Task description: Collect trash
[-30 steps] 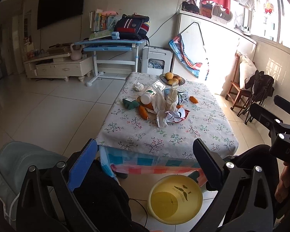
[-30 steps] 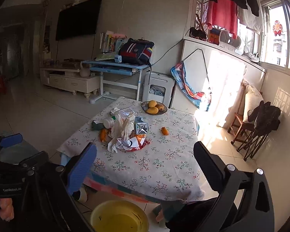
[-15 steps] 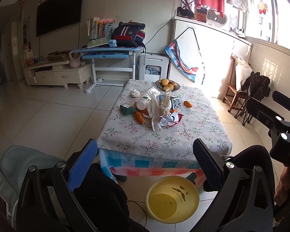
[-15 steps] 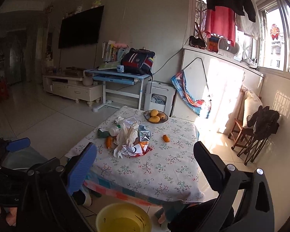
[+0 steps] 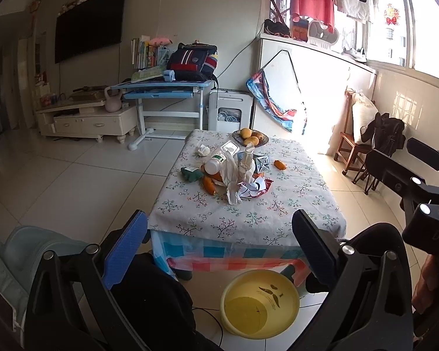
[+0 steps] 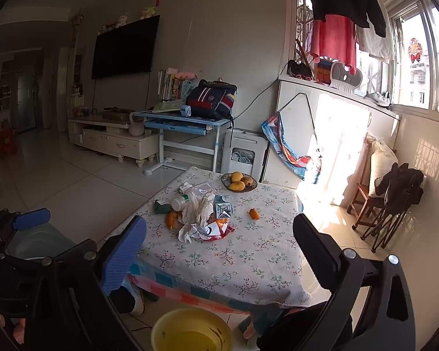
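You are in the living room of a home, facing a low table (image 5: 257, 213) under a flowered cloth. Beyond the table a dark television (image 5: 89, 39) hangs on the wall above a cream media cabinet (image 5: 87, 121), and right of that cabinet stands a blue study desk (image 5: 164, 93) carrying a schoolbag (image 5: 194, 60) and books. Right of the table, laundry (image 6: 333, 39) hangs by sunlit windows (image 6: 415, 55), over a wooden chair (image 5: 352, 146).

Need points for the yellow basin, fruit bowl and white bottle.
yellow basin (image 5: 289, 316), left wrist view, right inner wall
fruit bowl (image 6: 226, 182), right wrist view, left rim
white bottle (image 5: 214, 164), left wrist view, body
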A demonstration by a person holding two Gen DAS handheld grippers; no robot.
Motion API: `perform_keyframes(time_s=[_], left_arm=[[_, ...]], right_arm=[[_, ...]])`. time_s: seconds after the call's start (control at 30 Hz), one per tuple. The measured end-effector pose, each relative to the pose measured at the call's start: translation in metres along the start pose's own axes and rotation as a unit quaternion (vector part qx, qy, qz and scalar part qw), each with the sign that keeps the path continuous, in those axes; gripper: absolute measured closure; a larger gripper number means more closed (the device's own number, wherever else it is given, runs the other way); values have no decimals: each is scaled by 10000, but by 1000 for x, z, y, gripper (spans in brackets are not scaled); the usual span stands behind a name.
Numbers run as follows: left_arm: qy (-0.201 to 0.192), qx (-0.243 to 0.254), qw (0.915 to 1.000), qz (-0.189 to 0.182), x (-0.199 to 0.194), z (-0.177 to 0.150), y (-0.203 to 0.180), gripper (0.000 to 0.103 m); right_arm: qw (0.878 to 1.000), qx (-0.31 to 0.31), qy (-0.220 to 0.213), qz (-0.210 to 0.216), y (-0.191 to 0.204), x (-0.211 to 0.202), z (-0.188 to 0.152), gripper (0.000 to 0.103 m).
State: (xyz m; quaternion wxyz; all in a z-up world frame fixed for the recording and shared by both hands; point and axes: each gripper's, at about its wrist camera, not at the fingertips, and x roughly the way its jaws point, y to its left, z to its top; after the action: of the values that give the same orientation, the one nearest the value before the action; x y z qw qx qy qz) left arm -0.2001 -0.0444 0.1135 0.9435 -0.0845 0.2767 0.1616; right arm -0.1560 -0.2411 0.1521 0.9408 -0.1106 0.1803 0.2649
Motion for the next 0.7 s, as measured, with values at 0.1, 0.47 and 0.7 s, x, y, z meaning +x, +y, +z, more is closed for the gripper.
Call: perform_keyframes(time_s=[0.1, 0.47, 0.7], left_arm=[[-14, -9, 10000, -4, -1, -1, 1, 7], [-31, -1, 10000, 1, -2, -3, 1, 7], [-45, -9, 10000, 2, -2, -4, 1, 7]], right_arm=[[10000, 9, -28, 11, 1, -4, 3, 7], [10000, -16, -35, 43, 4, -9, 6, 7], [10000, -15, -34, 59, 5, -10, 7, 7]])
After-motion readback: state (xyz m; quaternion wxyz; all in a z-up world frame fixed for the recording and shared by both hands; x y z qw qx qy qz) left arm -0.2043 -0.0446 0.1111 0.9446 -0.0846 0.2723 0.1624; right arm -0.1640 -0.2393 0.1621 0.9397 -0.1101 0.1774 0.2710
